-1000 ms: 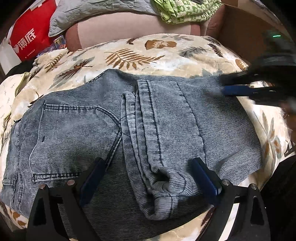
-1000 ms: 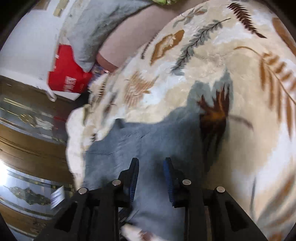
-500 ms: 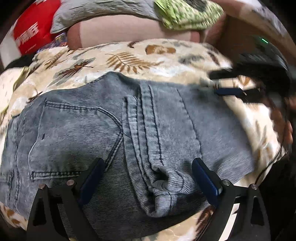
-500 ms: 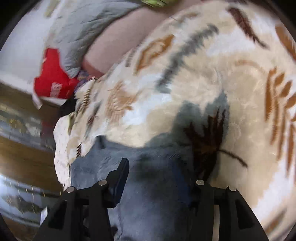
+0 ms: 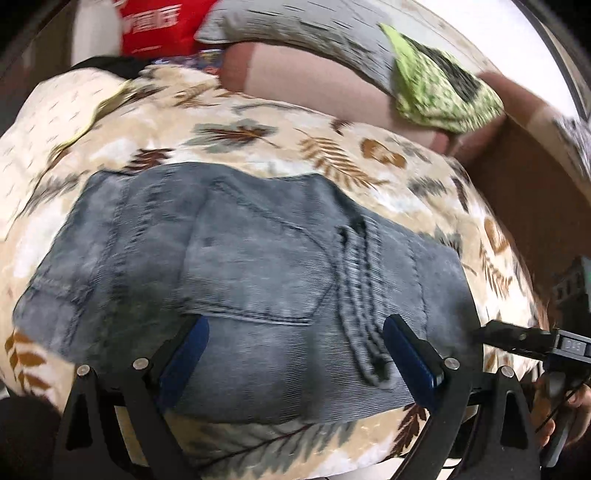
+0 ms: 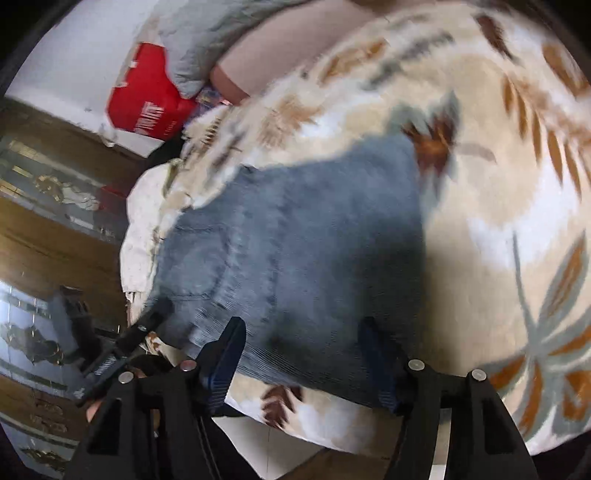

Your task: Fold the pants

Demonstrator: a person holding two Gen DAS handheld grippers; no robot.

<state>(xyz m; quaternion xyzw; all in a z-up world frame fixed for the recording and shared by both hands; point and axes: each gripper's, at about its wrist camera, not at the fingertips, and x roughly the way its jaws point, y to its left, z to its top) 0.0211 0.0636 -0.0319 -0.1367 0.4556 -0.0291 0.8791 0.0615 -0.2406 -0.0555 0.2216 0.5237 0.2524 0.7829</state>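
Grey-blue denim pants point(image 5: 258, 258) lie folded into a compact block on a leaf-print blanket point(image 5: 258, 122), back pocket and hem seams facing up. My left gripper point(image 5: 295, 332) hovers over their near edge, open wide and touching nothing. The right gripper point(image 5: 517, 338) shows at the right edge of that view, beside the pants' right end, with a hand behind it. In the right wrist view the pants point(image 6: 314, 240) lie ahead of my right gripper point(image 6: 301, 332). Its jaws are opening, with no cloth pressed between the pads. The left gripper point(image 6: 129, 339) appears at the lower left there.
At the head of the bed lie a pink bolster point(image 5: 314, 81), a grey pillow point(image 5: 295, 26), a green patterned cloth point(image 5: 439, 96) and a red bag point(image 5: 159, 26). A brown box point(image 5: 524, 177) stands at the right. A wooden cabinet point(image 6: 48, 229) stands beyond the bed's left edge.
The right gripper went from nearly shut to open and drew back toward the pants' near right end. The left gripper pulled back and rolled, so the pants sit farther off and tilted.
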